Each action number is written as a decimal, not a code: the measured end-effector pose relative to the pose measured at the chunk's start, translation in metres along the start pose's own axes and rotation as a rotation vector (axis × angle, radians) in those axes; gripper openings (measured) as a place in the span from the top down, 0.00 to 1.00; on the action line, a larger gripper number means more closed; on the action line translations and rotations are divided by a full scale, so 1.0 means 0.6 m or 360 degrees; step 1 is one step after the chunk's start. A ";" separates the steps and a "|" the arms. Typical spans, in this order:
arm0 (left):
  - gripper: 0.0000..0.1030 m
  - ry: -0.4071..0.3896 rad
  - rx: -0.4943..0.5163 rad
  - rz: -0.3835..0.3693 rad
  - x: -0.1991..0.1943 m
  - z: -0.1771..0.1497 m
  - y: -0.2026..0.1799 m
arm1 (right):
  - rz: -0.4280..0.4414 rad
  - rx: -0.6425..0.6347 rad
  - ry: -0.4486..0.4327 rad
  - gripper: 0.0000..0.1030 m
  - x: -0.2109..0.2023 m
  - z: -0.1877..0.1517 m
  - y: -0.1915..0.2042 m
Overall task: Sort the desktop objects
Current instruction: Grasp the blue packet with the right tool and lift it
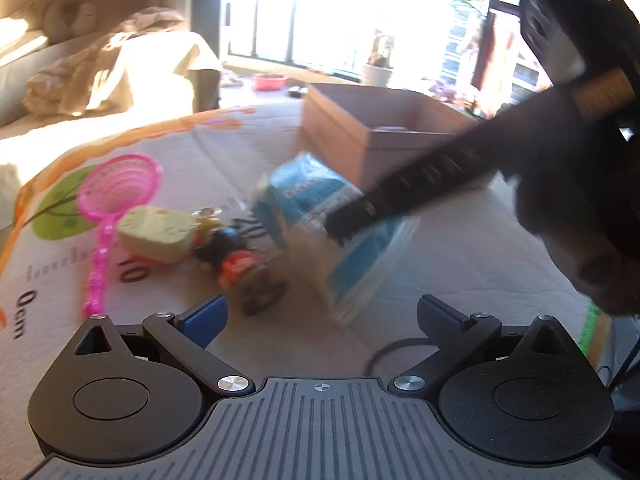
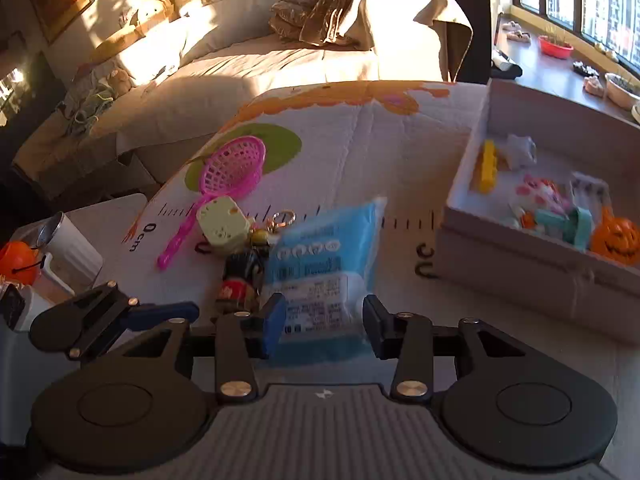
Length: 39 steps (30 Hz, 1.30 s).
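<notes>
A blue tissue pack [image 2: 324,276] sits between the fingers of my right gripper [image 2: 324,324], which is shut on its near end. In the left wrist view the pack [image 1: 320,216] hangs tilted and blurred above the mat, with the right gripper's arm across it. My left gripper [image 1: 320,316] is open and empty, low over the mat. A pink toy strainer [image 2: 228,176], a pale green cheese-like block [image 2: 222,224] and a dark figure keychain [image 2: 244,276] lie on the mat left of the pack.
A cardboard box [image 2: 520,276] at the right holds several small toys, among them a yellow piece [image 2: 488,168] and an orange pumpkin [image 2: 614,238]. A sofa with blankets stands behind the mat. A cup [image 2: 70,246] stands at the left edge.
</notes>
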<state>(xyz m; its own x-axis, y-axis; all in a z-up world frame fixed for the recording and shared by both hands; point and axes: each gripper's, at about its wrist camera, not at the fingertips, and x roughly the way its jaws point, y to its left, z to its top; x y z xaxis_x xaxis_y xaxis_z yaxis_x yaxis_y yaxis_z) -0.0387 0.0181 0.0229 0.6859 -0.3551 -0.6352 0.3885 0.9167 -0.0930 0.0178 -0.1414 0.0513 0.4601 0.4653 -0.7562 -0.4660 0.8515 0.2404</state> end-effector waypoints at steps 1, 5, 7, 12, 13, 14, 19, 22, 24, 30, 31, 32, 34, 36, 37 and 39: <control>0.00 -0.0001 0.0023 -0.0014 0.002 0.000 -0.005 | 0.0002 0.0026 -0.0003 0.60 -0.008 -0.011 -0.007; 0.00 0.0009 0.0096 -0.0004 0.007 0.001 -0.026 | -0.0043 0.0029 -0.0107 0.50 -0.034 -0.028 -0.017; 0.00 0.0024 0.0106 0.0046 0.009 0.000 -0.029 | -0.0048 -0.0002 -0.0179 0.32 -0.041 -0.022 -0.010; 0.00 0.0062 0.0100 0.0154 0.004 0.002 -0.025 | 0.0004 0.0023 -0.0196 0.32 0.002 0.015 0.011; 0.00 0.0064 0.0100 0.0172 0.002 0.001 -0.025 | 0.0022 0.0044 -0.0178 0.34 0.017 0.020 0.014; 0.00 0.0063 0.0096 0.0186 -0.001 0.000 -0.024 | 0.0034 0.0057 -0.0156 0.37 0.029 0.022 0.016; 0.00 0.0080 0.0049 0.0224 -0.006 -0.002 -0.007 | 0.0042 0.0033 -0.0127 0.59 0.018 0.000 0.015; 0.00 0.0079 0.0013 0.0236 -0.005 -0.001 0.003 | 0.0037 0.0061 -0.0136 0.74 -0.022 -0.028 -0.009; 0.00 0.0055 -0.0038 0.0243 -0.002 0.004 0.011 | -0.0014 0.0085 -0.0144 0.77 -0.049 -0.049 -0.029; 0.00 0.0029 -0.0213 0.0318 0.018 0.029 0.039 | -0.0237 0.0246 -0.0188 0.77 -0.093 -0.105 -0.105; 0.00 0.0031 -0.0248 0.0320 0.022 0.033 0.044 | -0.0246 0.0281 -0.0197 0.77 -0.095 -0.111 -0.115; 0.00 0.0038 -0.0284 0.0314 0.026 0.038 0.049 | -0.0255 0.0312 -0.0207 0.76 -0.096 -0.117 -0.125; 0.00 0.0061 -0.0322 0.0315 0.033 0.046 0.054 | -0.0301 0.0346 -0.0234 0.70 -0.094 -0.126 -0.140; 0.00 0.0054 -0.0300 0.0317 0.033 0.051 0.047 | -0.0335 0.0393 -0.0265 0.65 -0.091 -0.136 -0.154; 0.00 0.0039 -0.0281 0.0307 0.029 0.054 0.042 | -0.0322 0.0415 -0.0289 0.65 -0.091 -0.140 -0.160; 0.00 -0.0011 -0.0252 0.0267 0.022 0.062 0.033 | -0.0326 0.0446 -0.0325 0.59 -0.095 -0.144 -0.167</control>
<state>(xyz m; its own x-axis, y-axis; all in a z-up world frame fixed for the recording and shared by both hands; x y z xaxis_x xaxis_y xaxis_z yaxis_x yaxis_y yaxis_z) 0.0011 0.0247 0.0410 0.7371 -0.1960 -0.6467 0.1675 0.9801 -0.1061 -0.0272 -0.2742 0.0179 0.6757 0.2938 -0.6761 -0.1382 0.9514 0.2752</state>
